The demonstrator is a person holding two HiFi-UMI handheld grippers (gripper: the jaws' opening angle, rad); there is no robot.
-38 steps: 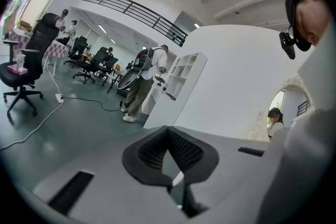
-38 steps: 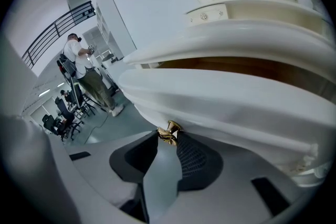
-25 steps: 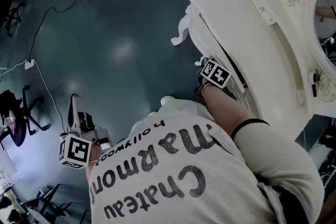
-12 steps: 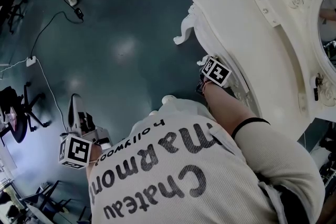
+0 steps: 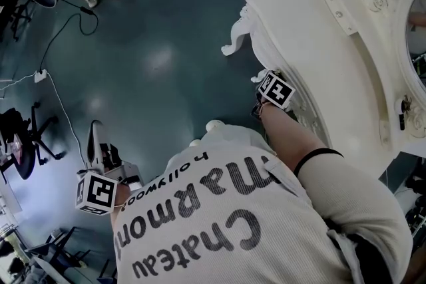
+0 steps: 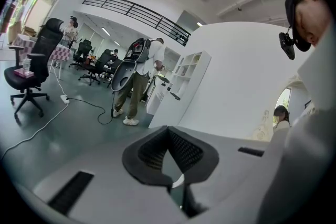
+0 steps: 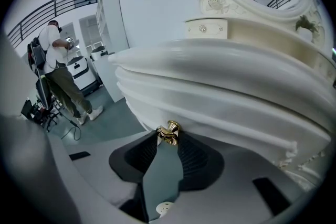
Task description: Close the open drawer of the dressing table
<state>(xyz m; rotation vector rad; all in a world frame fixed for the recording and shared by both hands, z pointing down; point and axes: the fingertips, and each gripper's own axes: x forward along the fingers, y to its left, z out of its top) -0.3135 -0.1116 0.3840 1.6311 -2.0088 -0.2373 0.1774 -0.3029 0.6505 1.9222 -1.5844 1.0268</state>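
Outward, gold knob [image 7: 169, 131] (drawer's) in right hand-held gripper [image 7: 168, 140]

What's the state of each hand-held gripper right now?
Left hand-held gripper: closed, holding nothing.
Right hand-held gripper: closed on the gold drawer knob.

The head view looks steeply down onto the floor [image 5: 153, 63] and dressing table [image 5: 313, 43]. The right gripper view shares that table [image 7: 220, 76], close beneath its edge; the left gripper view faces out, nearly level, over the same floor.
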